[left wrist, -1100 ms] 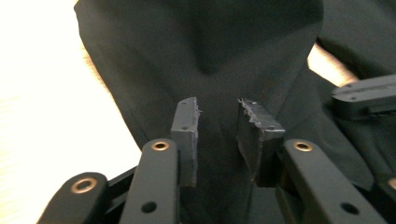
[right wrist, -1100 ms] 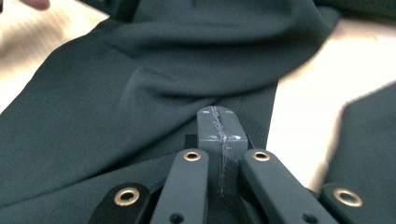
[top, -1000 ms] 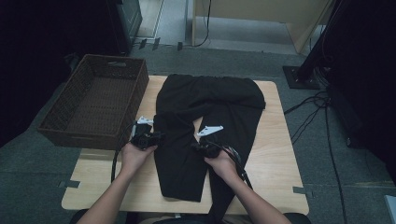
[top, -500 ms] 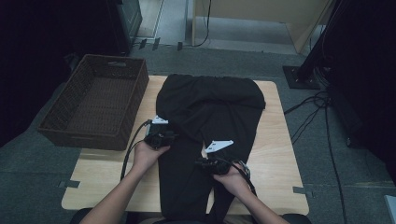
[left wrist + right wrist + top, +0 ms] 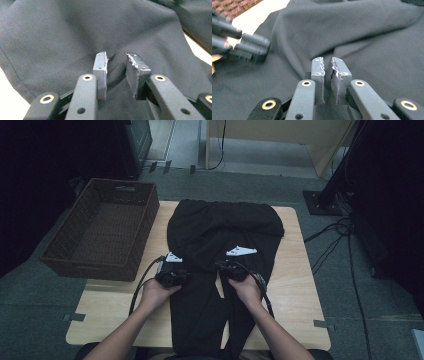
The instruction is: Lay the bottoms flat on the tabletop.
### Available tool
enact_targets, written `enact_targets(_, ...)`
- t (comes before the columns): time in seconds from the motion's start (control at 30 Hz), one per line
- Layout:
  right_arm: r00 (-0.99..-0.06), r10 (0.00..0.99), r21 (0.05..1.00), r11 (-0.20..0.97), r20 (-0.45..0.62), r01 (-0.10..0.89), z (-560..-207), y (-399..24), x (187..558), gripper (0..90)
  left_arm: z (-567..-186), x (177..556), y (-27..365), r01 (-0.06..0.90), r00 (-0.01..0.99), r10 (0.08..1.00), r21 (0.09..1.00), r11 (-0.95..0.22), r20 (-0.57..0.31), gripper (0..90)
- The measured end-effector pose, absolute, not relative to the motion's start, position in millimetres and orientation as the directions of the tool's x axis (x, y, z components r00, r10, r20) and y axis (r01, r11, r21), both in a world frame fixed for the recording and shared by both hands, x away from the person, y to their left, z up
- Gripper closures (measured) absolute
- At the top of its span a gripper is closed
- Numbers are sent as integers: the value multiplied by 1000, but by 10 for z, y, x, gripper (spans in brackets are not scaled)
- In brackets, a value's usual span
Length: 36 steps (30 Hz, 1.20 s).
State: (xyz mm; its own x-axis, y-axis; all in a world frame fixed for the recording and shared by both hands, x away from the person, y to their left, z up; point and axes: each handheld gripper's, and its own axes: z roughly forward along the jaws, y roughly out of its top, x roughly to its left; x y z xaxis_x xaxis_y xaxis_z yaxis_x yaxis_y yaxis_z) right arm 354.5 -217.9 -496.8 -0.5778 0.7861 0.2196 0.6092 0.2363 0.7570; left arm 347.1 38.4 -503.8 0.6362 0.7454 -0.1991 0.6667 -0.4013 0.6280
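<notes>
From above, your black trousers (image 5: 220,250) lie flat down the middle of the table (image 5: 300,285), with your left gripper (image 5: 175,270) at their nine-o'clock edge and your right gripper (image 5: 231,265) near the centre; the wicker basket (image 5: 100,230) at ten o'clock holds nothing. Your left gripper view adds that its jaws have just been closing and stand partly apart, with a ridge of cloth rising between the pads, seemingly not yet squeezed. Your right gripper view shows its jaws almost together on a thin fold of the trousers, having also just been closing.
</notes>
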Motion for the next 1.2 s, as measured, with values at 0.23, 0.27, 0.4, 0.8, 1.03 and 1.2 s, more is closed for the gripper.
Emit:
enact_targets(0.23,-595,789,722,319,157,614,-5093,-1896,3695,861,-5033,3391,481,674,643,734,616,-408,-217,756)
enact_targets(0.27,-598,788,714,334,147,615,-5122,-1879,3713,866,-5030,3393,500,682,640,734,610,-405,-228,758)
enact_targets(0.4,-601,787,709,344,139,615,-5133,-1883,3668,877,-5015,3385,559,703,629,735,590,-397,-254,755)
enact_targets(0.8,-642,752,694,382,150,610,-5119,-2131,3149,830,-4889,3399,446,665,638,724,663,-344,-264,665)
enact_targets(1.03,-597,791,773,293,135,563,-4935,-2482,3135,710,-5020,3501,356,656,636,750,640,-401,-182,653)
enact_targets(1.2,-526,845,736,294,98,610,-5036,-2714,3216,693,-5038,3563,441,637,614,783,646,-421,-95,678)
